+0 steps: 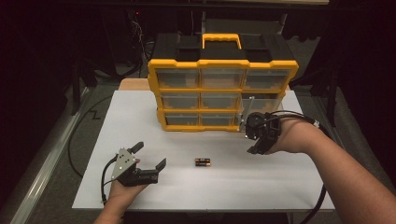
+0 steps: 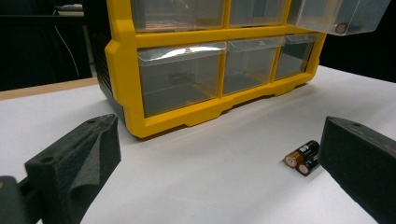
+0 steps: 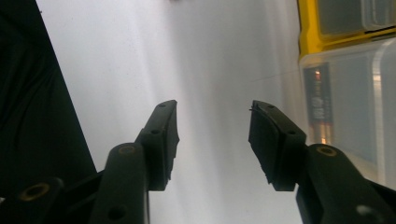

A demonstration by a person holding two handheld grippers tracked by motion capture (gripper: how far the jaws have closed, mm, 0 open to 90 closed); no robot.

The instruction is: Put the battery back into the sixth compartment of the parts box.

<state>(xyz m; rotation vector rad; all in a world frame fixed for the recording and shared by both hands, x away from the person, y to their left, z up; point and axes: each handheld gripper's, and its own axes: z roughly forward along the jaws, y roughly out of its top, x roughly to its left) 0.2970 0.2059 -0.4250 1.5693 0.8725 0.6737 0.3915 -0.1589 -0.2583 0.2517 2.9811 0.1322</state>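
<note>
A yellow organizer [image 1: 223,88] with clear drawers stands at the back of the white table. Its middle-right drawer [image 1: 261,102] is pulled out, and a battery [image 3: 317,107] lies inside it, seen as well in the left gripper view [image 2: 342,28]. Two batteries [image 1: 203,162] lie side by side on the table in front of the organizer, close to the right-hand jaw in the left gripper view [image 2: 301,157]. My left gripper [image 1: 150,155] rests low at the front left, open and empty [image 2: 219,137]. My right gripper [image 1: 256,140] hovers beside the pulled-out drawer, open with nothing between its jaws [image 3: 212,112].
The white table top [image 1: 140,116] has bare room to the left of the organizer and along the front. A metal rail [image 1: 51,154] runs down the left side. Cables trail from both grippers toward the front edge.
</note>
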